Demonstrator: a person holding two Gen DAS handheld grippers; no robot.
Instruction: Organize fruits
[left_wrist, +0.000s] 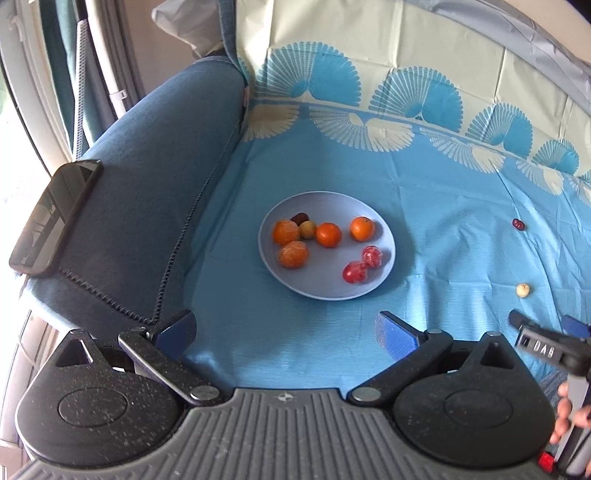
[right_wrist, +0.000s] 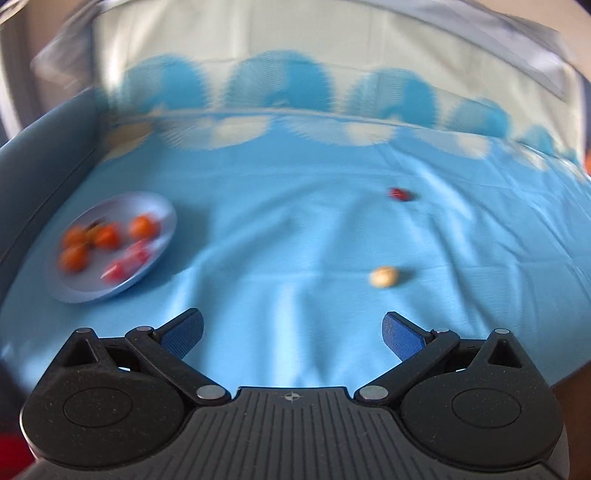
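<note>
Fruits (left_wrist: 327, 234) on a pale plate (left_wrist: 269, 266), two strays on the cloth (right_wrist: 295, 229); both tools – left (left_wrist: 286, 330), right (right_wrist: 291, 330) – released, empty

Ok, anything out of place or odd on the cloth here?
Yes. Two small fruits lie loose on the blue cloth, apart from the plate: a dark red one and a pale one. Both grippers are open and empty.

One plate (left_wrist: 384, 273), four oranges (left_wrist: 328, 235), two pink-red fruits (left_wrist: 372, 256), two loose small fruits (left_wrist: 523, 290)
</note>
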